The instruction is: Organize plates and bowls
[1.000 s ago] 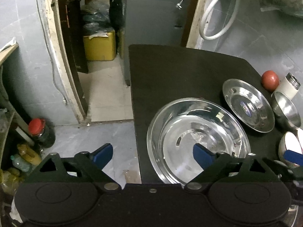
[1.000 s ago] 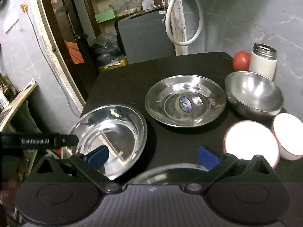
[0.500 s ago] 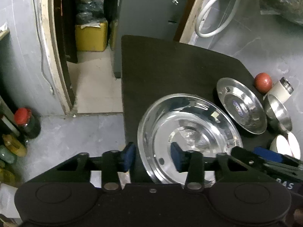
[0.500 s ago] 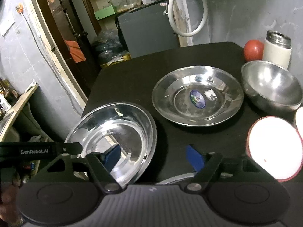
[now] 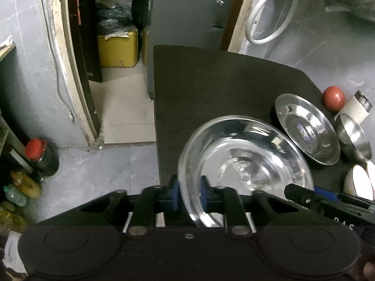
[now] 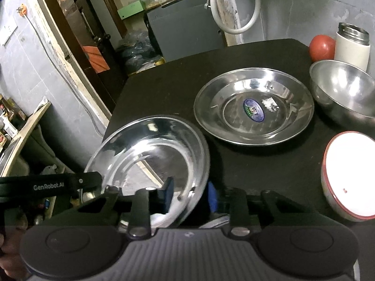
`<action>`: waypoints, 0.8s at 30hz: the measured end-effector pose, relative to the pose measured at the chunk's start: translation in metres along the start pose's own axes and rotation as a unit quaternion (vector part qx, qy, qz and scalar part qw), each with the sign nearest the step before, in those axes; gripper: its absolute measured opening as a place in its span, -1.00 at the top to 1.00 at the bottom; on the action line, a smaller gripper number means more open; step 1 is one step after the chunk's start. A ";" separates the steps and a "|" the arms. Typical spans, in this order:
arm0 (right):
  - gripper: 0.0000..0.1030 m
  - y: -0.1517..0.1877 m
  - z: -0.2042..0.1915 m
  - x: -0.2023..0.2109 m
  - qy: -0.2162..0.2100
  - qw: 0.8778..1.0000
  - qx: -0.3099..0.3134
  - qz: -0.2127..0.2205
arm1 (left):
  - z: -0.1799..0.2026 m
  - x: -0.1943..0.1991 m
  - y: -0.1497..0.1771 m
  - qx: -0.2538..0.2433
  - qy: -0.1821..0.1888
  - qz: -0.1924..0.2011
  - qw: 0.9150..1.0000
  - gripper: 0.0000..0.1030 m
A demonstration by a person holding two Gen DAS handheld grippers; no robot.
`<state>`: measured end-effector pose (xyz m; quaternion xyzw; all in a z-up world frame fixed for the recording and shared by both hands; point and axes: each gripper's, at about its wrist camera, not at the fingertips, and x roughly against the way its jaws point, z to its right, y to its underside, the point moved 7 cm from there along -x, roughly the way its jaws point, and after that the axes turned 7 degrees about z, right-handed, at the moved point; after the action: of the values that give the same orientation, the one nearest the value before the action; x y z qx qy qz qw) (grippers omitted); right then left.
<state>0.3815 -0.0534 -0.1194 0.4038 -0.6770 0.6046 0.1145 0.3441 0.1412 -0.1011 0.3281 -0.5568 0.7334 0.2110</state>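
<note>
The large steel plate [image 5: 246, 161] sat tilted at the near left corner of the black counter [image 5: 211, 82], its rim pinched from both sides. The left tool [image 5: 188, 195] was drawn narrow, its blue pads [image 5: 174, 194] pressed against the rim at the plate's 7 o'clock edge. The right tool [image 6: 189, 196] likewise gripped the same plate [image 6: 152, 154] on its opposite rim, at about 5 o'clock in the right wrist view, one blue pad inside the dish and the other behind it.

A second before, both tools had stood wide apart with the plate lying flat between them; half a second before, they were partly narrowed and not yet touching the rim. The plate's near side had since lifted off the counter.

The plate was polished, shallow and round, with a broad sloping rim that mirrored the room. At 1 o'clock from it lay a second steel plate [image 6: 254, 107] with a blue oval sticker at its centre. At 2 o'clock stood a deep steel bowl [image 6: 344, 93], and near it a white bowl with a red rim [image 6: 349, 175], a white flask [image 6: 352, 44] and a red ball [image 6: 322, 48].
</note>
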 end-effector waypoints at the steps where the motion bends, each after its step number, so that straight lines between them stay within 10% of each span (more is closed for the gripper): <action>1: 0.43 0.000 -0.001 0.000 0.002 1.000 0.002 0.002 | 0.000 0.000 0.000 0.001 0.001 0.000 1.000 0.77; 24: 0.47 0.003 0.027 0.088 -0.002 0.998 0.009 0.054 | 0.056 0.056 0.012 -0.068 0.021 0.035 0.997 0.76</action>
<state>0.3311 -0.1145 -0.0715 0.3690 -0.6924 0.6153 0.0764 0.3106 0.0813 -0.0603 0.2780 -0.6122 0.7071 0.2189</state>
